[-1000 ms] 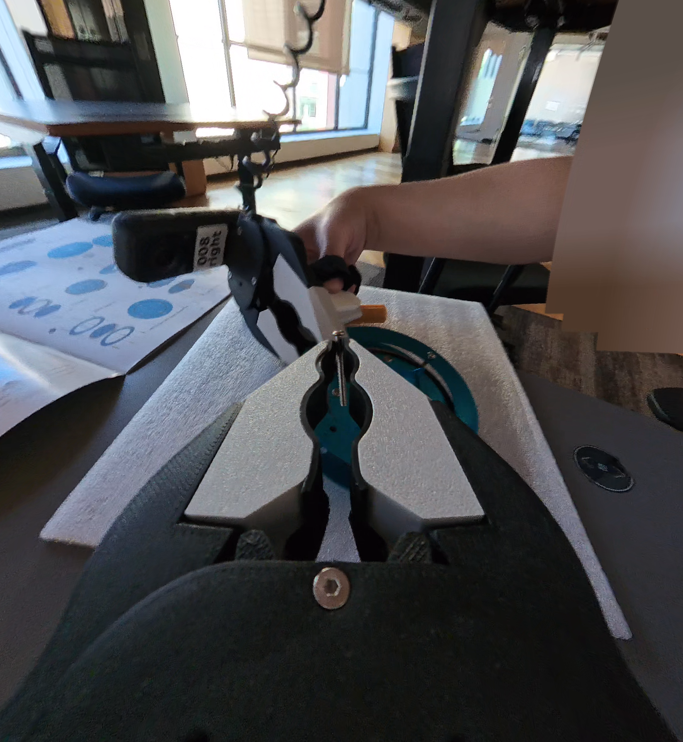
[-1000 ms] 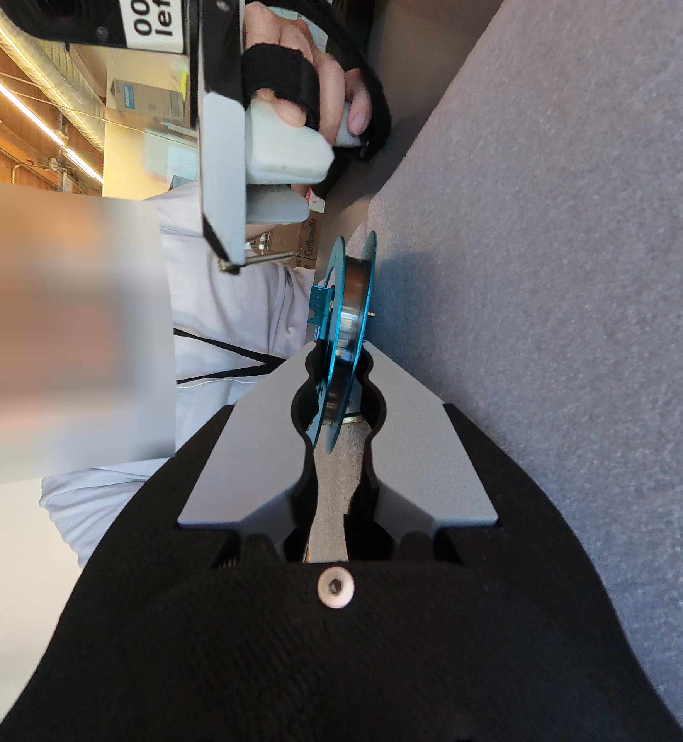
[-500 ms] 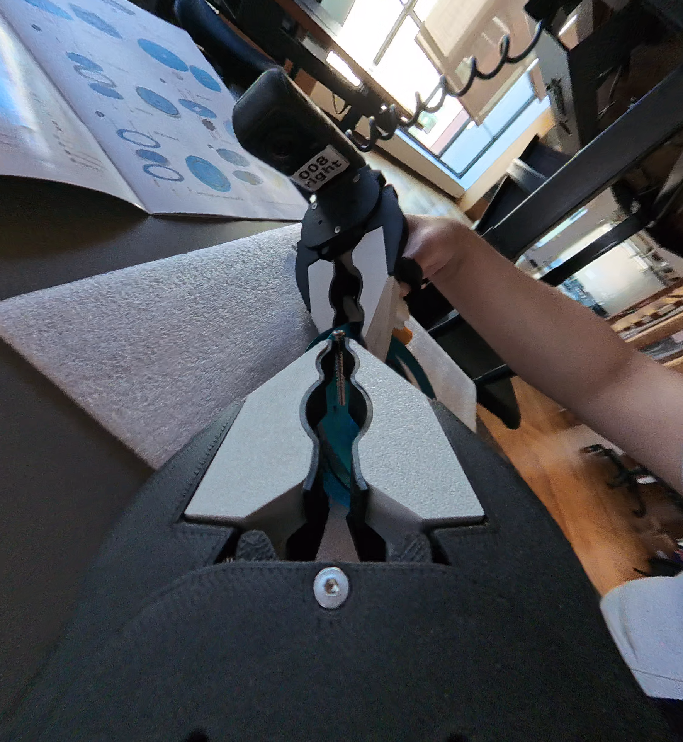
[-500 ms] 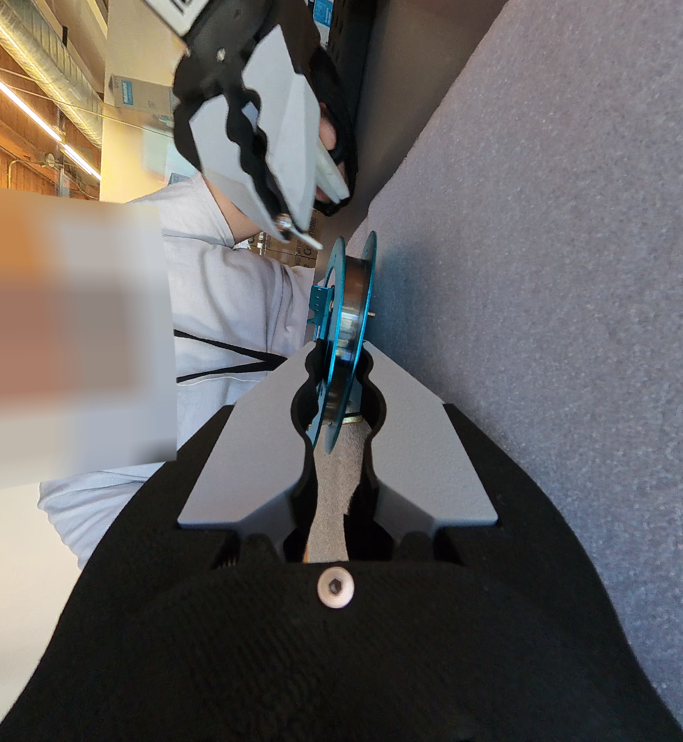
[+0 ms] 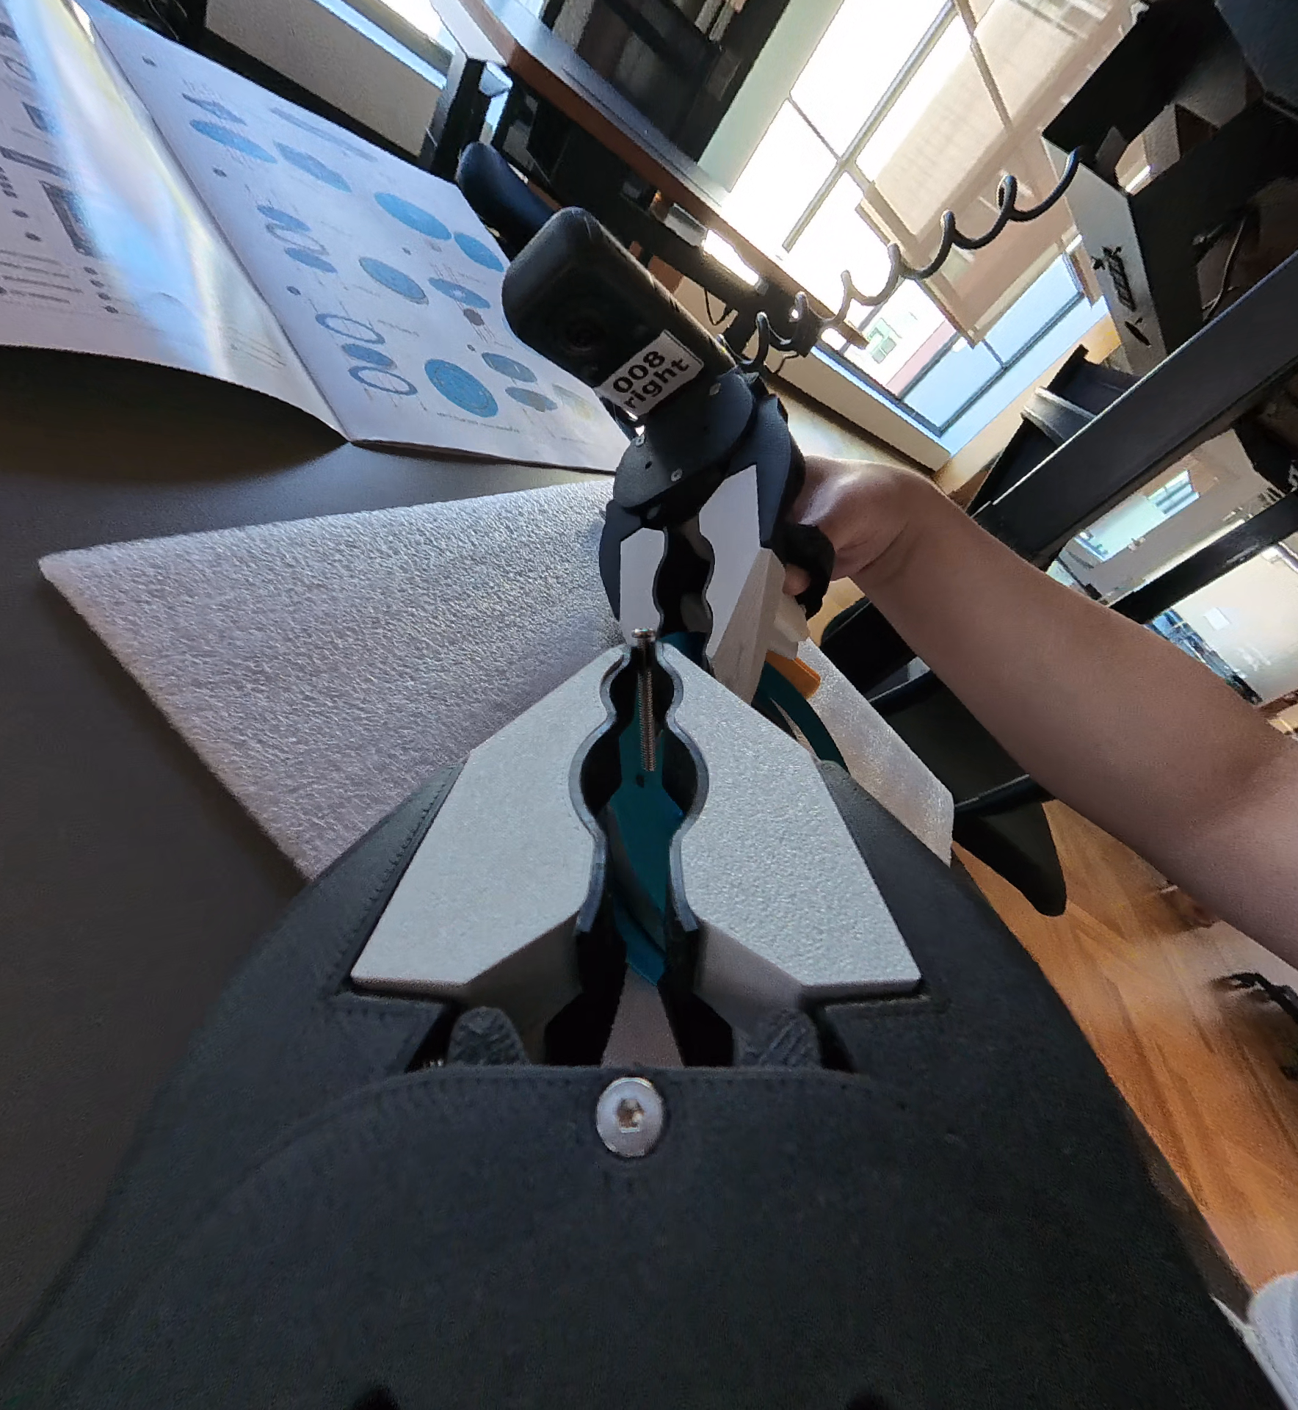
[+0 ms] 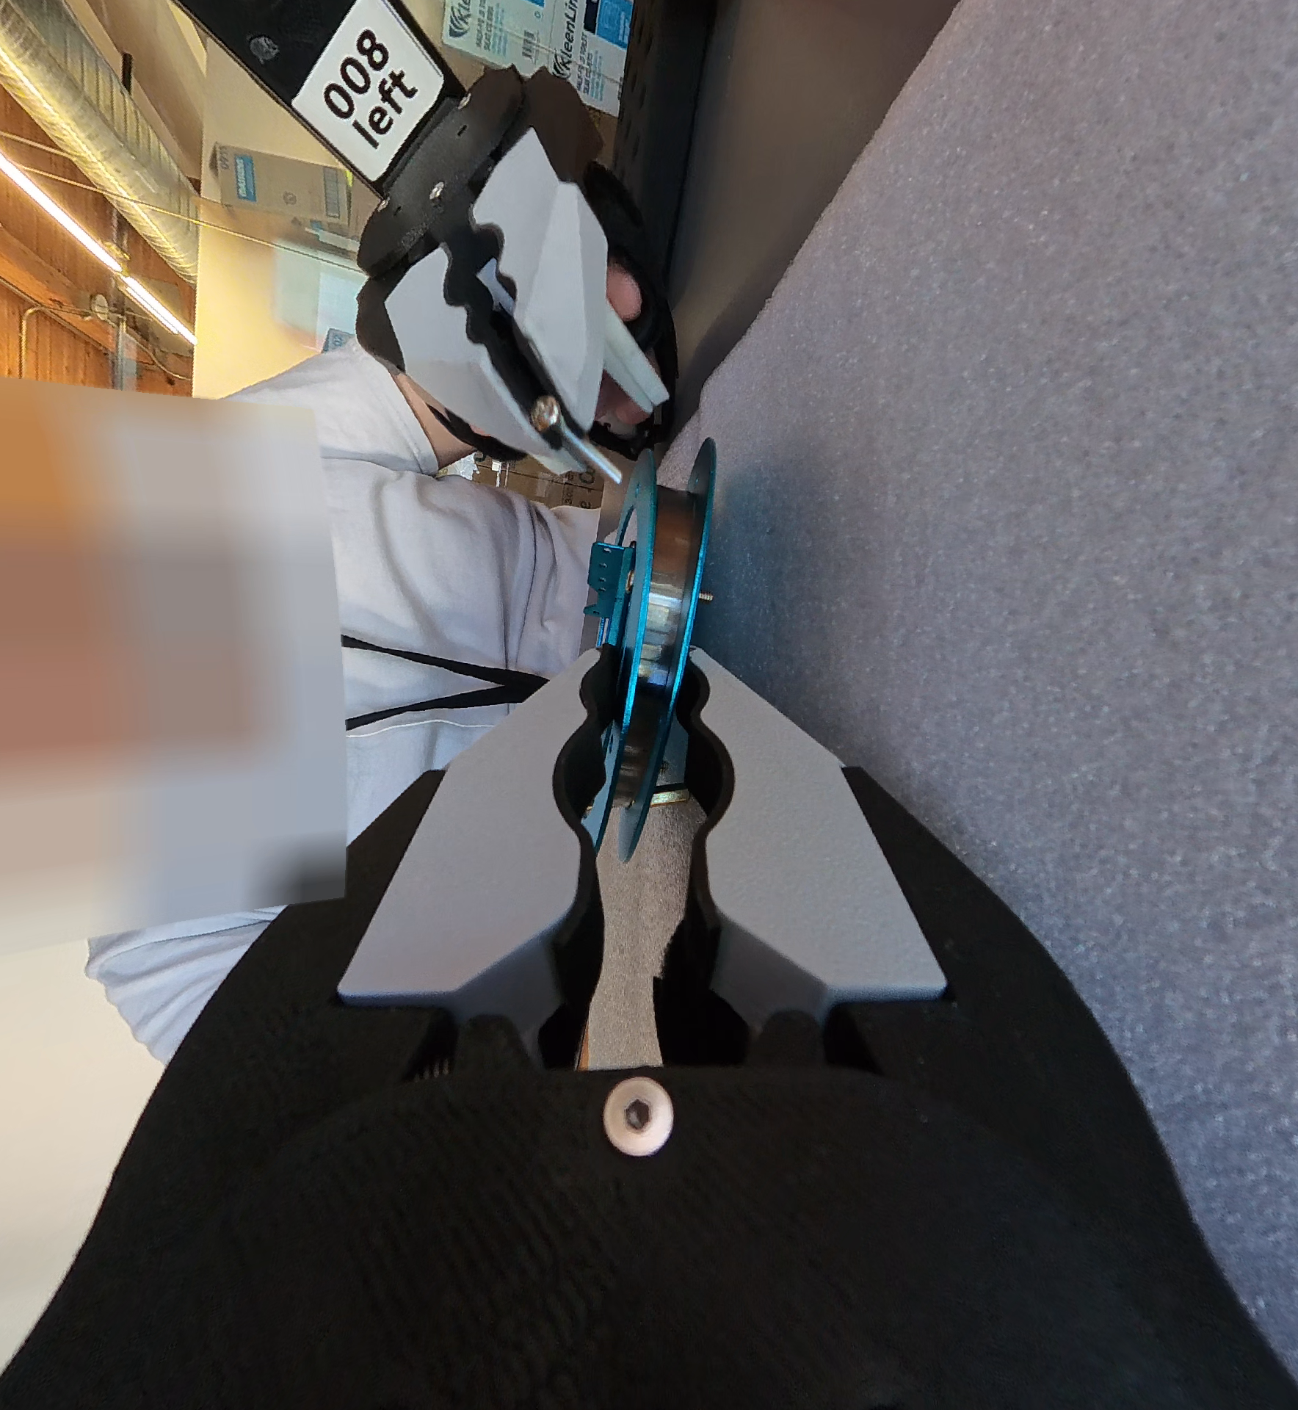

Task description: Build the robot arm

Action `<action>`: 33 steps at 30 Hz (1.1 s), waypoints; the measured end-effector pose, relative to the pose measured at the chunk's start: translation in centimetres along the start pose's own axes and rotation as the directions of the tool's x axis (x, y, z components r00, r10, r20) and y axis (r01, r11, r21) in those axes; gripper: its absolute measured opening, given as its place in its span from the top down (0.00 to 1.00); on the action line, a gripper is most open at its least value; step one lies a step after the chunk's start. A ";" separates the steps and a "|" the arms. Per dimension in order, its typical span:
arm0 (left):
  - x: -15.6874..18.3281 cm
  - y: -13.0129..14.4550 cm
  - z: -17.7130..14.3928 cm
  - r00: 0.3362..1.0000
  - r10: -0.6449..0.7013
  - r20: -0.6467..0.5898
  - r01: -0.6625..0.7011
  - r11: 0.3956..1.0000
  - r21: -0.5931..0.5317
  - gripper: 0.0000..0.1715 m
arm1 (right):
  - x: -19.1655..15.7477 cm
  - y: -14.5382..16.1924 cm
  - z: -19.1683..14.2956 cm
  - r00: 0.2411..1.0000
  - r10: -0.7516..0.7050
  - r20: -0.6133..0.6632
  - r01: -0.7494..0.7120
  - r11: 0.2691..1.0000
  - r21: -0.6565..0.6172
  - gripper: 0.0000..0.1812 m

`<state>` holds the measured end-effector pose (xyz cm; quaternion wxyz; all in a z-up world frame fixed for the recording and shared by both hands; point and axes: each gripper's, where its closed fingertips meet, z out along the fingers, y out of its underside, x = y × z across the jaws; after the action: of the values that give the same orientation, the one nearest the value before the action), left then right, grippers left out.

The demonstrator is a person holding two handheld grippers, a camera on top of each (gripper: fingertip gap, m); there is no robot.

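My left gripper (image 5: 644,648) is shut on a long thin metal screw (image 5: 645,698). The same gripper (image 6: 562,442) and screw (image 6: 592,456) show in the right wrist view, the screw tip at the rim of the upper blue disc. My right gripper (image 6: 642,687) is shut on a blue two-disc metal assembly (image 6: 661,610) and holds it on edge against the white foam sheet (image 6: 1050,534). In the left wrist view the right gripper (image 5: 680,610) stands just beyond my fingertips, with the blue assembly (image 5: 642,809) under it.
The foam sheet (image 5: 341,633) lies on a dark table (image 5: 59,687). An open instruction booklet (image 5: 249,252) with blue diagrams lies at the far left. A person's forearm (image 5: 1088,725) reaches in from the right. Black desk frames and windows stand behind. Across from one pair of fingers to the other is roughly 6 cm.
My left gripper has tilted and moved in toward the blue assembly with the screw, whose tip now reaches the disc rim. The right gripper has held the assembly still.
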<state>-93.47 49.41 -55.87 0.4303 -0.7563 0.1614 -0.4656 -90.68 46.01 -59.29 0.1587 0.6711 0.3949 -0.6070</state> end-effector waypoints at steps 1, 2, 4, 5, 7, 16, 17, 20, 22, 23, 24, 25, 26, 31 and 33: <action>0.2 -0.2 0.0 1.000 0.013 -0.004 -0.013 1.000 0.012 0.99 | 0.0 0.0 0.0 1.000 -0.001 0.000 0.001 1.000 0.000 0.93; 0.4 -0.1 0.1 1.000 0.028 -0.009 -0.028 1.000 0.008 0.99 | 0.0 0.1 0.0 1.000 -0.001 0.000 0.001 1.000 -0.001 0.93; 0.4 0.0 0.2 0.998 0.055 0.008 -0.055 0.998 -0.001 0.99 | -0.1 0.1 0.0 1.000 0.000 0.001 0.000 1.000 -0.001 0.93; 0.4 0.2 0.2 0.998 0.064 0.017 -0.064 0.998 -0.014 0.99 | -0.1 0.2 0.0 1.000 0.002 0.001 -0.002 1.000 -0.001 0.93; 0.0 0.6 0.2 0.997 0.058 0.043 -0.056 0.998 -0.043 0.99 | -0.1 0.2 0.0 1.000 0.003 0.001 -0.003 1.000 0.000 0.93; -2.3 2.9 -1.4 0.979 -0.175 0.101 0.199 0.921 -0.335 0.99 | -0.2 0.6 0.0 1.000 0.010 0.002 -0.010 1.000 -0.001 0.93; -2.7 3.0 -1.5 0.983 -0.145 0.116 0.178 0.911 -0.371 0.99 | -0.2 0.6 0.0 1.000 0.011 0.002 -0.011 1.000 -0.003 0.93; -4.1 4.3 -1.7 0.987 -0.013 0.161 0.098 0.841 -0.531 0.99 | -0.2 0.7 0.0 1.000 0.012 0.000 -0.012 1.000 -0.008 0.93; -4.2 4.9 -1.6 0.988 0.020 0.155 0.081 0.784 -0.616 0.99 | -0.2 0.9 0.0 1.000 0.009 0.001 -0.009 1.000 -0.013 0.93; -4.2 4.9 -1.6 0.988 0.038 0.148 0.066 0.764 -0.642 0.99 | -0.2 0.9 0.0 1.000 0.008 0.001 -0.008 1.000 -0.011 0.93; -4.1 4.9 -1.6 0.989 0.060 0.136 0.047 0.741 -0.669 0.98 | -0.2 0.9 0.0 1.000 0.008 0.002 -0.008 1.000 -0.009 0.93; -4.1 4.8 -1.7 0.989 0.084 0.123 0.025 0.722 -0.692 0.96 | -0.3 0.9 0.0 1.000 0.006 0.001 -0.006 1.000 -0.009 0.93; -4.2 4.5 -1.8 0.987 0.112 0.118 0.004 0.706 -0.708 0.92 | -0.3 0.9 0.0 1.000 0.002 0.000 -0.002 1.000 -0.009 0.93; -3.8 3.0 -1.9 0.970 0.243 0.000 -0.135 0.536 -0.833 0.84 | -0.3 1.1 0.0 1.000 0.004 0.002 -0.004 1.000 -0.016 0.93; -3.2 2.9 -1.9 0.942 0.292 -0.167 -0.279 0.398 -0.874 0.89 | -0.3 1.1 0.0 1.000 0.004 0.002 -0.004 1.000 -0.021 0.93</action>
<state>-96.26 48.90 -59.63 0.0462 -0.8320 0.5041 -0.2268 -89.88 45.16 -59.28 0.1673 0.6696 0.3996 -0.6033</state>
